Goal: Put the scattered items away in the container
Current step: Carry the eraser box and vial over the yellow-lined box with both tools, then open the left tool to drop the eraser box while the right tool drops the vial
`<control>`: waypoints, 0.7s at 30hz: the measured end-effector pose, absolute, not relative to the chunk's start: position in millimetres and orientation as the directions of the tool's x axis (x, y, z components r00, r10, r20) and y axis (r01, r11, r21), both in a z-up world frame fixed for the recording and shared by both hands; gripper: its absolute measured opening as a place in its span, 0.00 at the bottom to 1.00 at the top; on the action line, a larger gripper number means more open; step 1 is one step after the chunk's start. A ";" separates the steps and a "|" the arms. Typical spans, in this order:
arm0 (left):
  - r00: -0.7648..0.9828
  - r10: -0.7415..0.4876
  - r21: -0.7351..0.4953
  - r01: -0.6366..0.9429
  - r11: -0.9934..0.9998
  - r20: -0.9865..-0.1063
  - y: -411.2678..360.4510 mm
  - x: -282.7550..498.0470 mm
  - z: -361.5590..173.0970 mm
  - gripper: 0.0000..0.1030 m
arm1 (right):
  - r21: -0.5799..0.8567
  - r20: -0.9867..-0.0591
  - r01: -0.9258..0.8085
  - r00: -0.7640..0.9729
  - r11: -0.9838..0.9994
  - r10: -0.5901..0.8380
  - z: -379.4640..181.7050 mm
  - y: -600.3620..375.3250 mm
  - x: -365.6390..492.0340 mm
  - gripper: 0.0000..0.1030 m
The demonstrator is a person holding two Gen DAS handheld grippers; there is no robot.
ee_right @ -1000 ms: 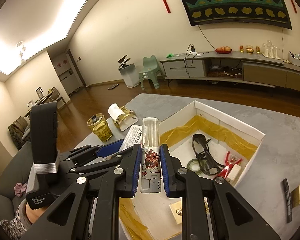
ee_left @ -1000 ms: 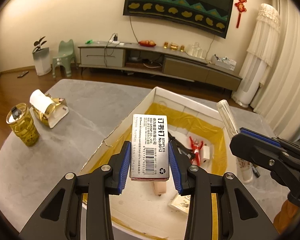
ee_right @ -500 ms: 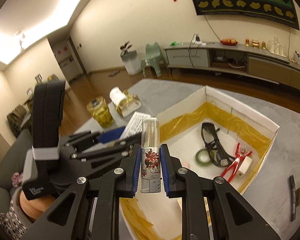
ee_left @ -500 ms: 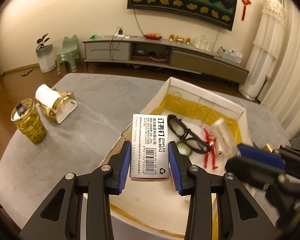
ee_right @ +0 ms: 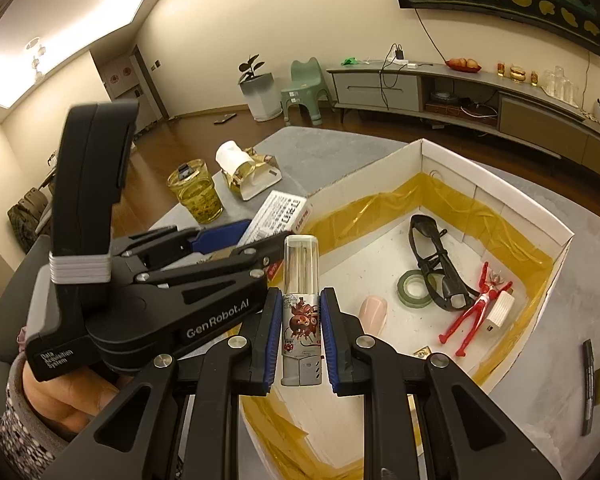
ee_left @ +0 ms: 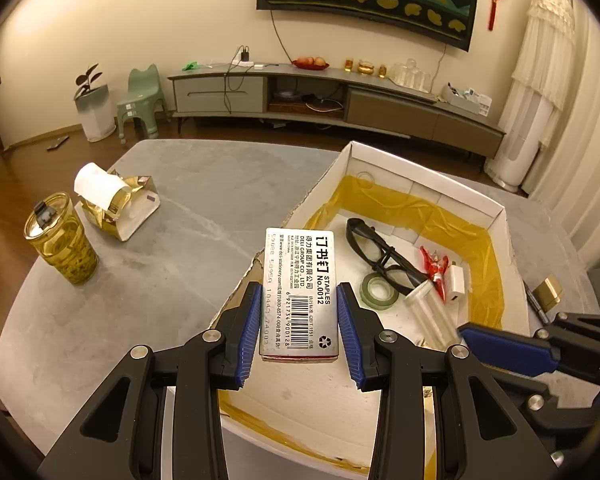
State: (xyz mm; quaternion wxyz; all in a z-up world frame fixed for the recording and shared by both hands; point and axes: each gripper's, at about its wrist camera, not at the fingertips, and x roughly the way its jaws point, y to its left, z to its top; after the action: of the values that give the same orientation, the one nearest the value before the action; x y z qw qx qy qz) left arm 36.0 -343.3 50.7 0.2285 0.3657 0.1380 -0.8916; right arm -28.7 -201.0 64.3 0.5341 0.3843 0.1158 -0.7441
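My left gripper is shut on a silver box of staples and holds it over the near left edge of the white cardboard box. My right gripper is shut on a clear tube with a red cartoon label, held upright over the box's near end. The tube also shows in the left wrist view. The box is lined with yellow tape and holds black glasses, a green tape roll, a red figure, a white plug and a pink piece.
On the grey table stand a glass of yellow tea and a gold tissue holder with a white roll, left of the box. A black pen and a gold block lie right of the box.
Both grippers have moved forward over the box and lower, still holding their items. The right gripper with the tube has dropped low toward the box floor in the left wrist view.
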 end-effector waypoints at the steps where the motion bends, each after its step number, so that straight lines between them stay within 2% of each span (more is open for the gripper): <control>1: -0.627 -0.306 -0.078 0.508 -0.858 -0.716 -343.7 35.3 50.2 0.38 | 0.239 -0.700 0.884 -0.130 -0.402 -0.702 62.0 -201.6 -29.1 0.20; 21: -0.627 -0.154 -0.107 0.359 -0.927 -0.763 -339.2 12.5 39.0 0.38 | 0.214 -0.793 0.881 -0.096 -0.422 -0.602 29.0 -204.3 -36.2 0.20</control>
State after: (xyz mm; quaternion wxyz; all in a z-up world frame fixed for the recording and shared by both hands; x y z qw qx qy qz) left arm 12.5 -339.2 39.0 0.1437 0.4072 0.1256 -0.8932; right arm -36.2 -204.3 29.0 0.5130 0.4346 0.1602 -0.7227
